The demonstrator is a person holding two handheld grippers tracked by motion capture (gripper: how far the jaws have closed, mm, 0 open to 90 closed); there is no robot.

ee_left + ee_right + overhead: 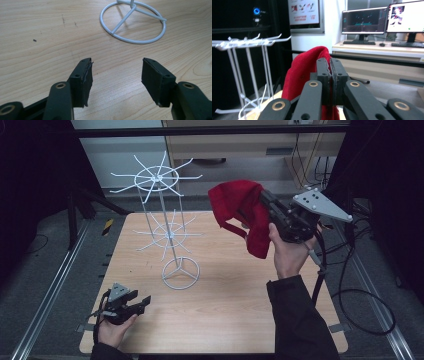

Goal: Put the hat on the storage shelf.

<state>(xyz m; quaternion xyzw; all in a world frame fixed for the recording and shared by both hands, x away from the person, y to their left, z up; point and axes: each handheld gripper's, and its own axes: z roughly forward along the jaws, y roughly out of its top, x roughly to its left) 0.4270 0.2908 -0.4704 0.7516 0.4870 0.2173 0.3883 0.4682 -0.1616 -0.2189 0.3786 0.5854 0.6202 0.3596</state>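
Cloth (239,207), red, hides behind right tongs (330,72) clamped on it; left tongs (116,72) gape apart, empty.

The red cloth (304,72) is partly hidden behind the right gripper (331,62); its lower end is cut off, and the pinched part perhaps is an edge.

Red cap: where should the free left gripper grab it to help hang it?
Probably the loose lower edge of the red cap, coming from below left. That part droops free beneath the right gripper, which pinches the upper fabric. The left gripper is open, low over the table.
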